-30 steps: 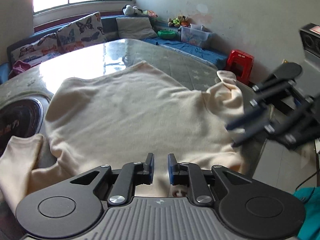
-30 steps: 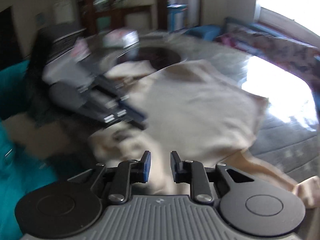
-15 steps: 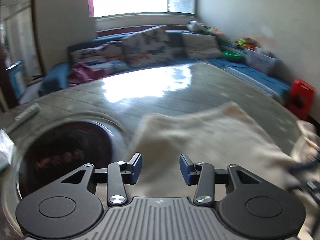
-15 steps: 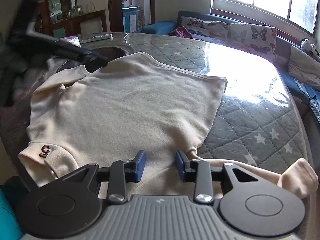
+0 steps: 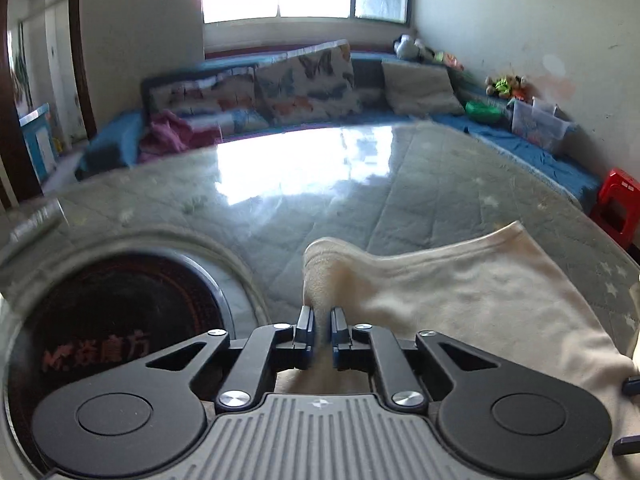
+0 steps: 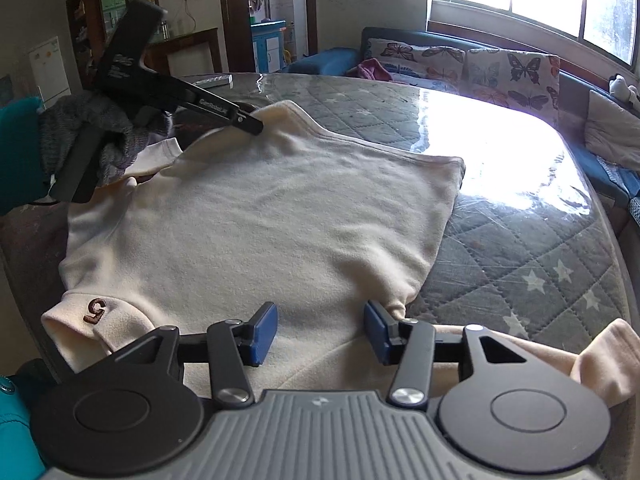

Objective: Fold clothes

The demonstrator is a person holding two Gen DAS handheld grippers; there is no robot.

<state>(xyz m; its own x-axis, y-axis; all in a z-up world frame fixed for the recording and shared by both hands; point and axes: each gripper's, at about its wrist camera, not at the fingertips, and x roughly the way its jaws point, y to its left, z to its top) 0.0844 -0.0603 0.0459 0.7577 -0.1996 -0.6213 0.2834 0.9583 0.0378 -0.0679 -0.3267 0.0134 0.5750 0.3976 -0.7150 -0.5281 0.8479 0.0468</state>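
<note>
1 cream sweater (image 6: 256, 220), 2 grippers: L (image 5: 322, 322) closing on it, R (image 6: 321, 330) opening.

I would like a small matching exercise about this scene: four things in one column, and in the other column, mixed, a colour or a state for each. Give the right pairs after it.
Things:
1. left gripper
2. right gripper
3. stool beside the table
4. number 5 on the cream sweater

Colour or state:
A. red
B. jaws opening, nothing pinched between them
C. brown, stitched near the collar
D. jaws closing on a fold of cream fabric

Right pairs: 1-D, 2-B, 3-A, 4-C
</note>
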